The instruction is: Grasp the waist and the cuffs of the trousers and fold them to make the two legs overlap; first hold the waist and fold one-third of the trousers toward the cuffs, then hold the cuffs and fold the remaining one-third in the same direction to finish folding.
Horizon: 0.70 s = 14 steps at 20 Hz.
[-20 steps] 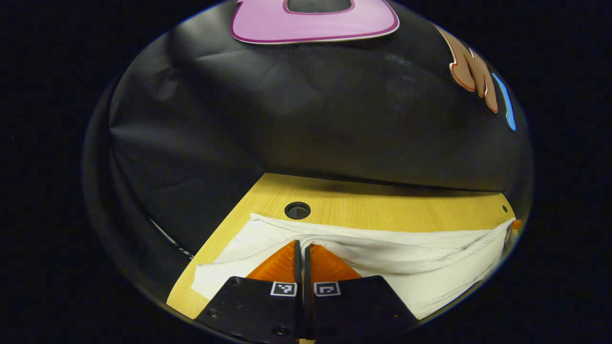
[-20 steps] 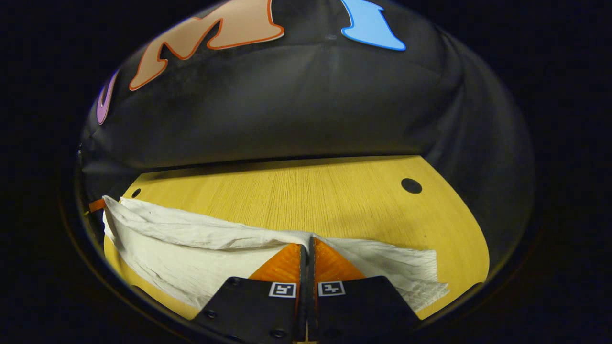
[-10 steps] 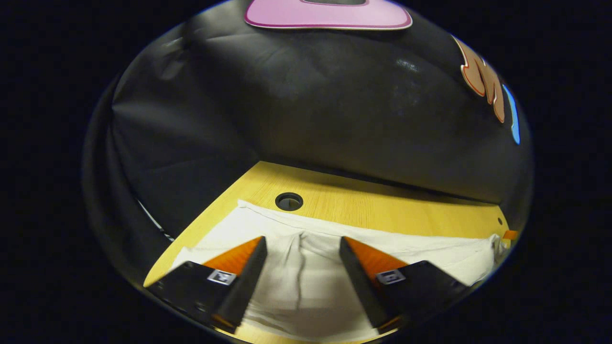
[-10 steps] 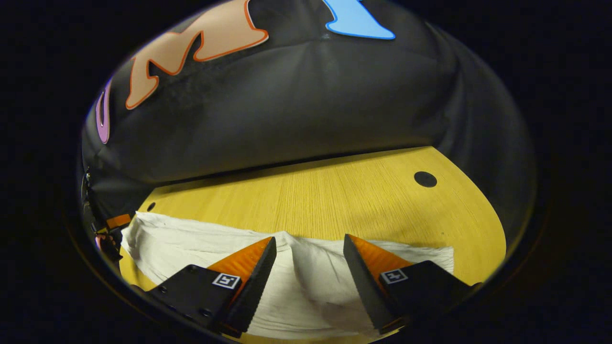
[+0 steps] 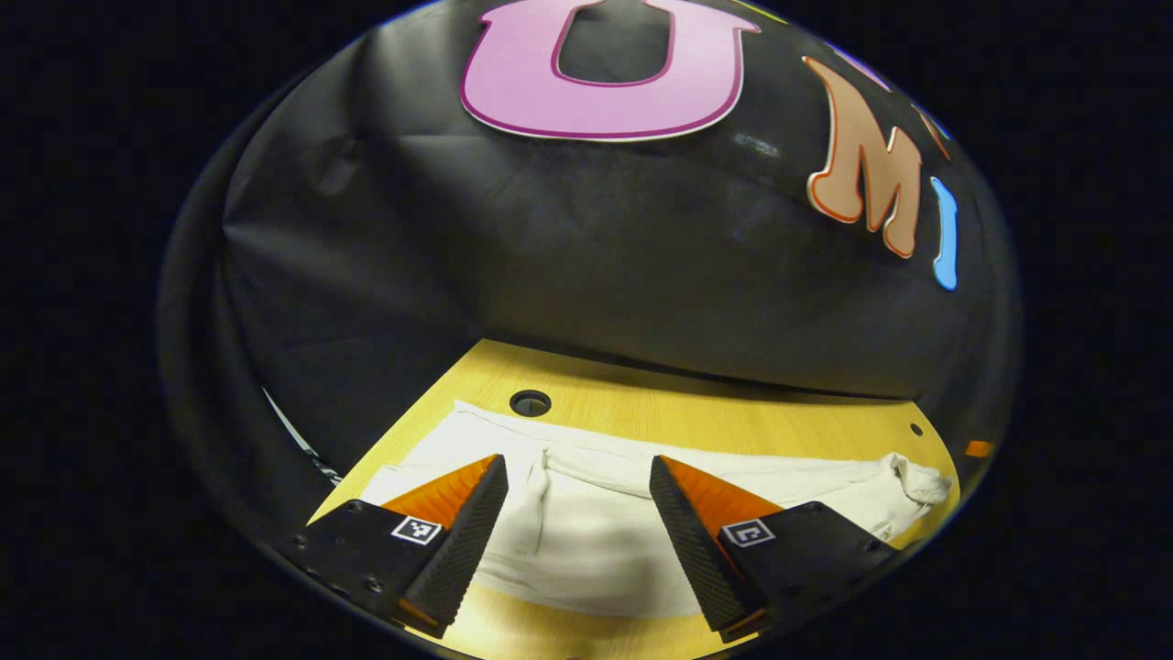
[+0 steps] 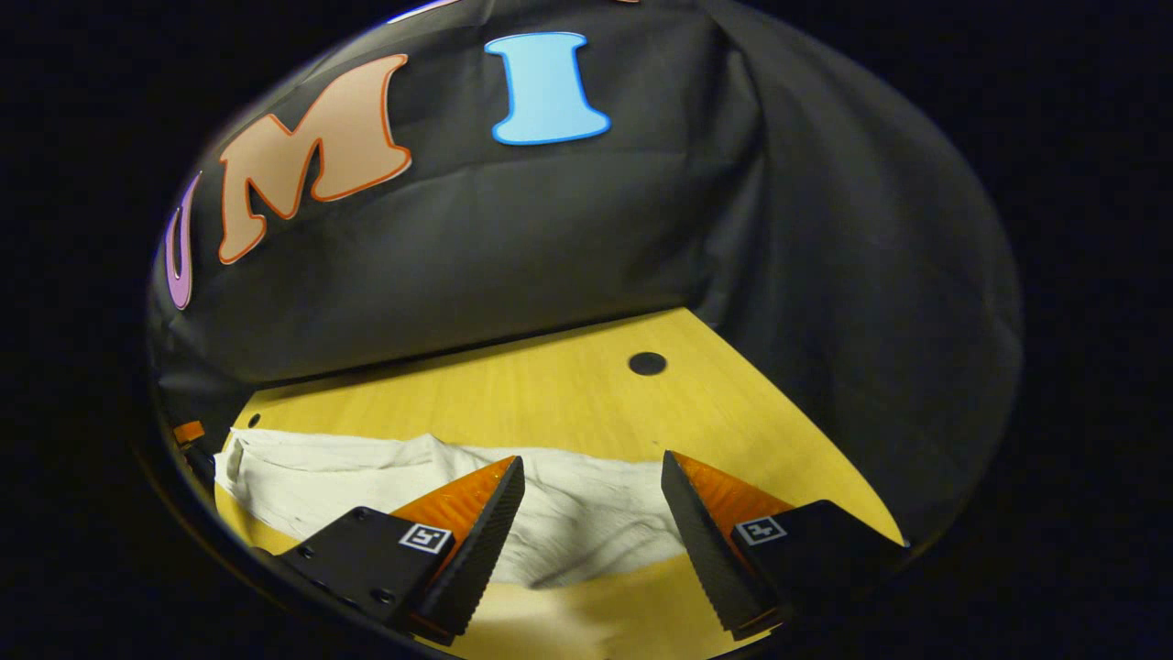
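The white trousers [image 5: 596, 532] lie folded in a long flat band on the wooden table [image 5: 696, 417]. In the left gripper view my left gripper [image 5: 577, 469] hangs open over the band's left part, fingers apart and touching no cloth. The band's bunched far end [image 5: 916, 478] sits at the right. In the right gripper view the trousers [image 6: 586, 518] lie below my right gripper [image 6: 591, 467], which is open and raised, with the cloth between and beneath its fingers. A small piece of the other gripper [image 6: 190, 431] shows at the far left.
The table [image 6: 550, 403] has a round cable hole near the back [image 5: 531, 402] and another [image 6: 647, 363] on the right side. The black cloth wall [image 5: 586, 257] rises right behind the table's back edge. Bare wood lies behind and in front of the trousers.
Both grippers, shut on the cloth a second ago, opened and let it go. Since then both have pulled up and back, and the trousers have settled flat on the table.
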Each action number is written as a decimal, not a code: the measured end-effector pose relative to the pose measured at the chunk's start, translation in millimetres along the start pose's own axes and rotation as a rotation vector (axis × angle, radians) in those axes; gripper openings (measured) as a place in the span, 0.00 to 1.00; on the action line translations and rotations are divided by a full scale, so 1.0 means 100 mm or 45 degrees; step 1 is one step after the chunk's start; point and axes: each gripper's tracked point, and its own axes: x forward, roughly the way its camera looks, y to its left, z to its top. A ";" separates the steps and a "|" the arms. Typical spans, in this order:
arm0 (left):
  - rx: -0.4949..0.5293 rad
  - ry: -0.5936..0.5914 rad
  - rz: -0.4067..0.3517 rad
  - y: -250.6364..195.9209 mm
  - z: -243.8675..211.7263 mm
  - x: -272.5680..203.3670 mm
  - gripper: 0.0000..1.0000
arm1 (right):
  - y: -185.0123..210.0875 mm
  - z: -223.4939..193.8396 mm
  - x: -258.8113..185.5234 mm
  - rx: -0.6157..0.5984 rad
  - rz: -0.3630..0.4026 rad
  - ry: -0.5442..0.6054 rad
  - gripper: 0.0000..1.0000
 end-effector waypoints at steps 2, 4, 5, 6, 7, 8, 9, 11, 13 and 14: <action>-0.015 0.024 -0.012 -0.01 0.00 -0.01 0.95 | -0.25 -0.19 -0.07 0.010 -0.051 0.046 0.92; -0.016 0.027 -0.012 -0.01 0.02 -0.02 0.95 | -0.44 -0.41 -0.08 0.004 -0.082 0.086 0.92; -0.014 0.031 -0.013 -0.01 0.03 -0.01 0.95 | -0.47 -0.49 -0.08 0.002 -0.088 0.107 0.96; -0.017 0.034 -0.014 -0.01 0.01 -0.01 0.95 | -0.48 -0.56 -0.05 0.009 -0.090 0.123 0.96; -0.022 0.034 -0.019 -0.01 0.02 -0.01 0.95 | -0.49 -0.62 -0.02 0.027 -0.088 0.138 0.92; -0.024 0.031 -0.022 -0.01 0.03 -0.02 0.95 | -0.48 -0.68 0.02 0.047 -0.084 0.148 0.96; -0.021 0.025 -0.019 0.00 0.04 -0.03 0.95 | -0.49 -0.70 0.05 0.066 -0.076 0.154 0.96; -0.005 0.014 -0.012 -0.01 0.06 -0.03 0.95 | -0.49 -0.76 0.12 0.088 -0.068 0.163 0.96; 0.002 0.006 -0.013 -0.03 0.08 -0.04 0.95 | -0.45 -0.82 0.21 0.133 -0.046 0.188 0.96; 0.000 0.005 -0.016 -0.03 0.07 -0.03 0.95 | -0.40 -0.84 0.25 0.167 -0.026 0.195 0.92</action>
